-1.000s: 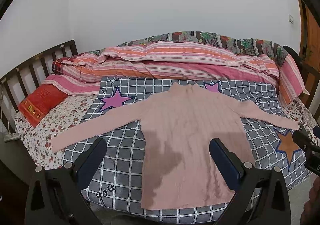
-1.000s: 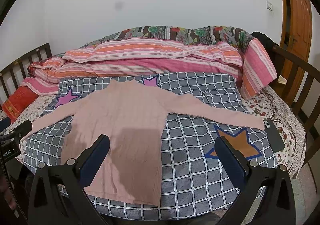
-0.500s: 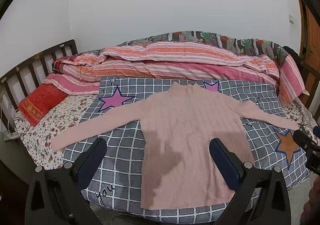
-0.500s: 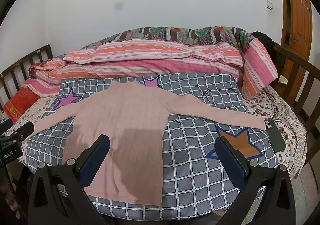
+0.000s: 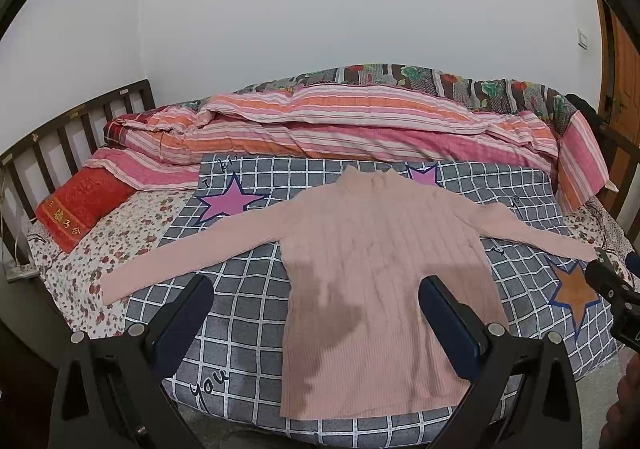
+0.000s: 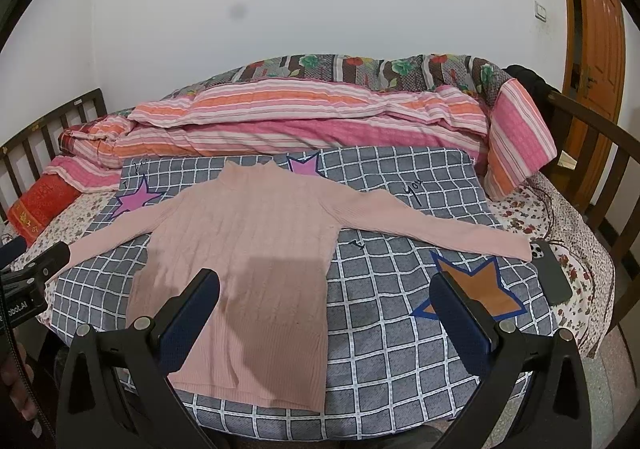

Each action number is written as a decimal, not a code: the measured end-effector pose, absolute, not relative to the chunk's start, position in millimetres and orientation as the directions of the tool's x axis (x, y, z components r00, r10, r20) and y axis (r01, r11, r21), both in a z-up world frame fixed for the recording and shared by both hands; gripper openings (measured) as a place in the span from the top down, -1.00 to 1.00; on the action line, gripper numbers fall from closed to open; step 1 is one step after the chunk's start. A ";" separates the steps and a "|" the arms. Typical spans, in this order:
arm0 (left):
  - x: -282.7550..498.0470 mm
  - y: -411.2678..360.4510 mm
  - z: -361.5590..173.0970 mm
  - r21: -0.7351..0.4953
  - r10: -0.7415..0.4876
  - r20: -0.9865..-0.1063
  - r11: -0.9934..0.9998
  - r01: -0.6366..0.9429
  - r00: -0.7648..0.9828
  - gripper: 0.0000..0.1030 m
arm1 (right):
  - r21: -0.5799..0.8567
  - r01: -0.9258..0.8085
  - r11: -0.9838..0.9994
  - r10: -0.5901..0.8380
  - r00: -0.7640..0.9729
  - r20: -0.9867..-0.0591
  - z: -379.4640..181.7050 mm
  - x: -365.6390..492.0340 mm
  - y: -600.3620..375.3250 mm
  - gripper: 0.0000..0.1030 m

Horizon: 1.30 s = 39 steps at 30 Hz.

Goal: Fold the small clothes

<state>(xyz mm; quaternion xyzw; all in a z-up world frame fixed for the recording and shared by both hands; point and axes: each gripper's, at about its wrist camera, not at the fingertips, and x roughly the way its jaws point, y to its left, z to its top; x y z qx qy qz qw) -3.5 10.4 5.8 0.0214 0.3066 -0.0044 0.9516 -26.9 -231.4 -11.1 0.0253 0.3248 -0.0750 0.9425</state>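
I see a pink ribbed sweater [image 5: 376,269] lying flat and face up on a grey checked blanket [image 5: 248,321] that covers the bed, collar toward the far wall, hem near the bed's front edge. Both sleeves are spread out to the sides. One sleeve [image 5: 188,253] runs off the blanket onto the floral sheet [image 5: 120,233]; the other [image 6: 436,227] reaches across the blanket, its cuff ending just beside a dark phone [image 6: 554,275] that lies on the sheet near the bed's side rail.

My left gripper [image 5: 316,313] hangs above the front edge of the bed, jaws spread wide and holding nothing, with the sweater's lower body showing between its fingers. My right gripper [image 6: 326,313] is likewise released, jaws wide apart, over the sweater's hem side and the blanket next to it. Neither touches the fabric. Each gripper's tip pokes into the other's view at the frame edge.

The blanket carries purple stars [image 5: 232,201] near the collar and an orange star [image 6: 476,289] near the right gripper's finger. Behind the sweater, a pink and orange striped quilt [image 5: 360,129] is heaped along the wall, with a floral quilt [image 6: 380,69] behind it. A red pillow [image 5: 80,209] sits by the slatted wooden headboard [image 5: 72,129]. A wooden door [image 6: 596,49] stands at the right.
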 end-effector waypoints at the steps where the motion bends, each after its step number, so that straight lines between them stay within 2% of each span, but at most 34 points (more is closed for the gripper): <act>1: -3.4 10.2 5.9 0.039 0.006 -0.583 0.999 0.021 0.812 -1.00 | -0.001 0.156 0.988 -0.123 0.779 -0.615 -10.3 -26.7 -230.8 -0.99; 21: 3.4 13.8 8.7 0.035 0.007 -0.569 0.999 0.016 0.823 -1.00 | 0.002 0.129 0.992 -0.102 0.788 -0.607 -8.2 -21.4 -230.4 -0.99; 30: 20.8 27.6 1.7 -0.011 -0.027 -0.574 1.000 0.026 0.819 -1.00 | -0.011 0.113 0.994 -0.096 0.779 -0.620 -14.0 -6.6 -230.4 -0.99; 35: 42.7 47.7 -20.0 -0.057 -0.029 -0.606 0.998 -0.007 0.795 -1.00 | -0.029 0.106 0.994 -0.101 0.770 -0.630 -28.5 14.7 -229.5 -0.99; 39: 67.7 76.4 -56.9 -0.081 -0.019 -0.652 0.996 -0.044 0.758 -1.00 | -0.047 0.108 0.993 -0.113 0.759 -0.641 -52.1 36.9 -229.9 -0.99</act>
